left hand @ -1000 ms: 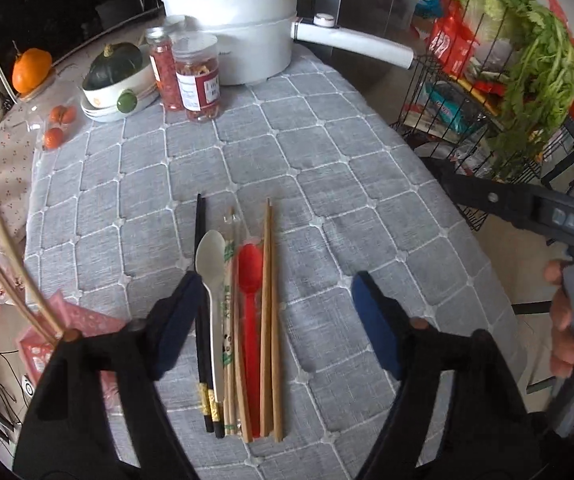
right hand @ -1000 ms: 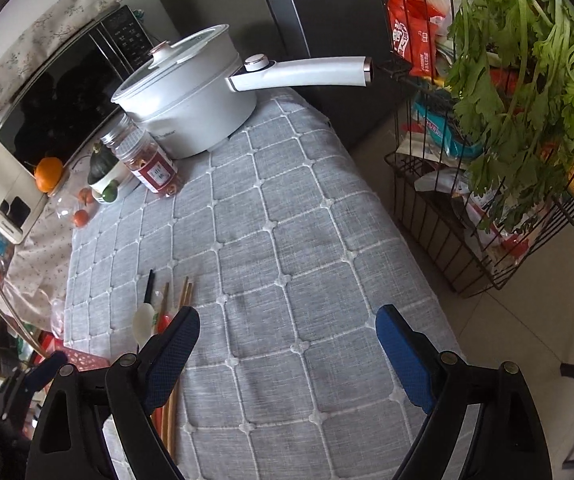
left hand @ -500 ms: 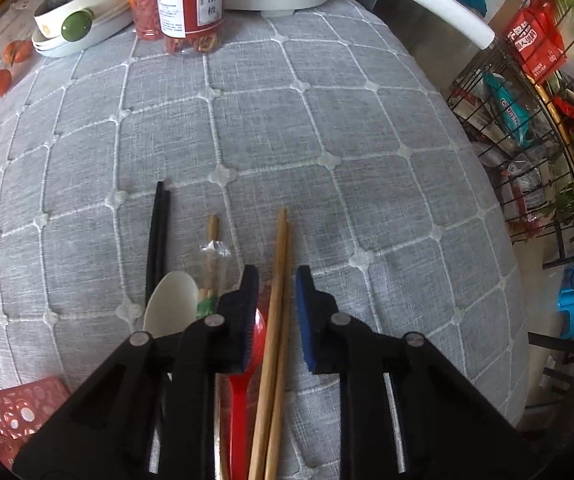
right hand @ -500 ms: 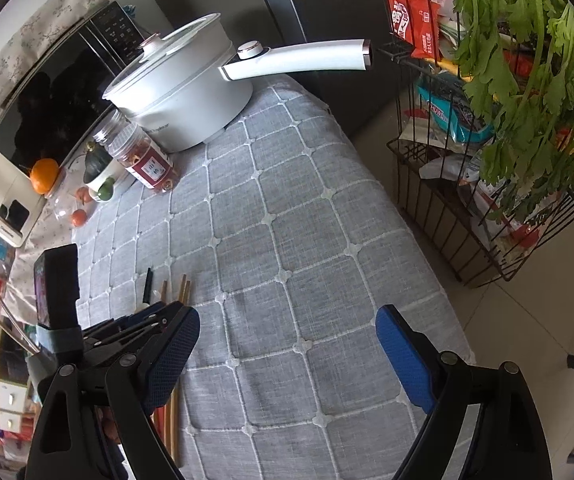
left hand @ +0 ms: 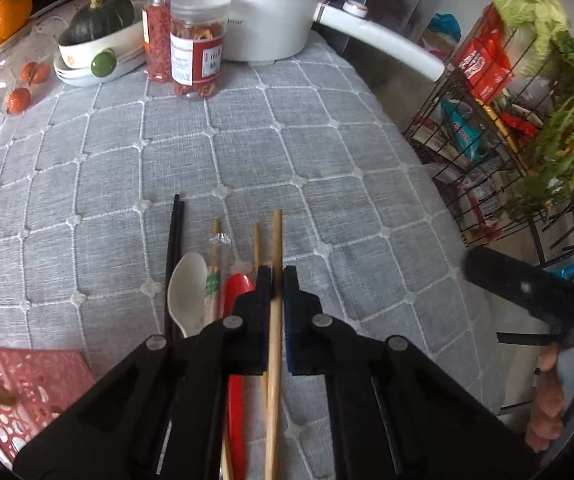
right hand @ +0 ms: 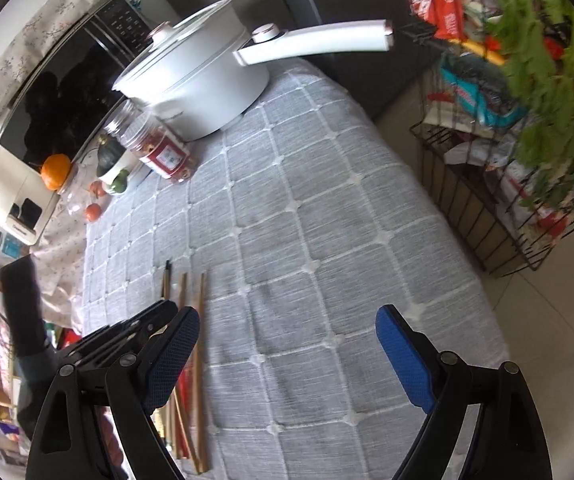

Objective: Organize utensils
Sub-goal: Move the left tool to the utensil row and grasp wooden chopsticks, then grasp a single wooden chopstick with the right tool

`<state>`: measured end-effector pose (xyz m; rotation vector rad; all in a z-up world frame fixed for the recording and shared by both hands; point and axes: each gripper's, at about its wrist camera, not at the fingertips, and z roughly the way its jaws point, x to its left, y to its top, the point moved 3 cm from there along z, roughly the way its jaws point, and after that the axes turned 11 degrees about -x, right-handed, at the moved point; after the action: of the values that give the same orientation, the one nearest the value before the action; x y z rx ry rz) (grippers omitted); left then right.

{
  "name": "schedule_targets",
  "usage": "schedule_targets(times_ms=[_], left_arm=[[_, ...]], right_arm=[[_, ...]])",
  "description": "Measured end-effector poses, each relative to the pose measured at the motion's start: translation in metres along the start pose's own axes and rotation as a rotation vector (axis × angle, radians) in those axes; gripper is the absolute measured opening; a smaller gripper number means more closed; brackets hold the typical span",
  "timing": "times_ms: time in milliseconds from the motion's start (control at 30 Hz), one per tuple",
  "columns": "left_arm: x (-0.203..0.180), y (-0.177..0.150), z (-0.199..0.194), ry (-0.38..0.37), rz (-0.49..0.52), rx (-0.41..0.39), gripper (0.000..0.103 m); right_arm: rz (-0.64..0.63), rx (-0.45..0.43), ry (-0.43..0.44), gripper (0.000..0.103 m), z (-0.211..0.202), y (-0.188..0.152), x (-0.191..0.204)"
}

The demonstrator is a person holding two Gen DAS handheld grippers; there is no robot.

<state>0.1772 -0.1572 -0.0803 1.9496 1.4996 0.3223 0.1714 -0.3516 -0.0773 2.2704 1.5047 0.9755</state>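
Wooden chopstick (left hand: 276, 240) sits clamped in the left gripper (left hand: 277, 280) near the tablecloth's (left hand: 327, 152) front edge; the right gripper (right hand: 287, 344) hangs spread wide, holding nothing.

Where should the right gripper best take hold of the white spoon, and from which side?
Probably the narrow handle rather than the broad bowl of the white spoon, coming from above with fingers either side. It lies flat, tight between the black chopsticks and wrapped chopsticks.
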Motion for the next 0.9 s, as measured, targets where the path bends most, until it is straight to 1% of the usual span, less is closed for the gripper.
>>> schedule_targets(times_ms=[100,167,200,233,267,333,433,600,667,733,767,800,833,867,900], left_arm=[[0.0,-0.003,-0.046,0.009,0.035,-0.097,0.006],[0.006,-0.007,-0.073,0.012,0.035,-0.144,0.006],[0.009,-0.008,-0.083,0.009,0.029,-0.164,0.006],[0.012,-0.01,-0.093,0.001,0.019,-0.183,0.006],[0.014,-0.013,-0.102,-0.003,0.014,-0.203,0.006],[0.02,-0.019,-0.113,0.009,0.011,-0.241,0.006],[0.031,-0.022,-0.117,-0.001,-0.017,-0.251,0.006],[0.043,-0.025,-0.122,-0.014,-0.031,-0.253,0.007],[0.047,-0.026,-0.124,-0.017,-0.038,-0.252,0.007],[0.049,-0.029,-0.127,-0.019,-0.039,-0.253,0.007],[0.05,-0.03,-0.129,-0.019,-0.037,-0.254,0.007],[0.051,-0.03,-0.129,-0.018,-0.036,-0.254,0.007],[0.052,-0.031,-0.13,-0.018,-0.037,-0.256,0.007],[0.053,-0.031,-0.131,-0.016,-0.038,-0.257,0.007],[0.053,-0.032,-0.132,-0.013,-0.037,-0.26,0.007]], right_arm=[[0.002,0.041,0.068,0.091,0.016,-0.007,0.017],[-0.002,0.079,0.121,0.089,0.03,-0.013,0.029],[-0.001,0.098,0.148,0.086,0.039,-0.015,0.035],[-0.001,0.114,0.162,0.078,0.046,-0.017,0.039],[-0.001,0.132,0.165,0.074,0.056,-0.02,0.042],[-0.014,0.164,0.153,0.062,0.07,-0.027,0.049],[-0.064,0.223,0.128,0.052,0.086,-0.043,0.064],[-0.165,0.285,0.068,0.041,0.101,-0.064,0.089],[-0.199,0.305,0.023,0.036,0.109,-0.073,0.096],[-0.239,0.287,-0.023,0.029,0.109,-0.074,0.102],[-0.238,0.288,-0.019,0.026,0.11,-0.076,0.105],[-0.235,0.302,-0.014,0.02,0.112,-0.078,0.108],[-0.242,0.302,-0.018,0.016,0.112,-0.08,0.11],[-0.271,0.293,-0.044,0.012,0.112,-0.081,0.111],[-0.293,0.287,-0.055,0.011,0.112,-0.083,0.113]])
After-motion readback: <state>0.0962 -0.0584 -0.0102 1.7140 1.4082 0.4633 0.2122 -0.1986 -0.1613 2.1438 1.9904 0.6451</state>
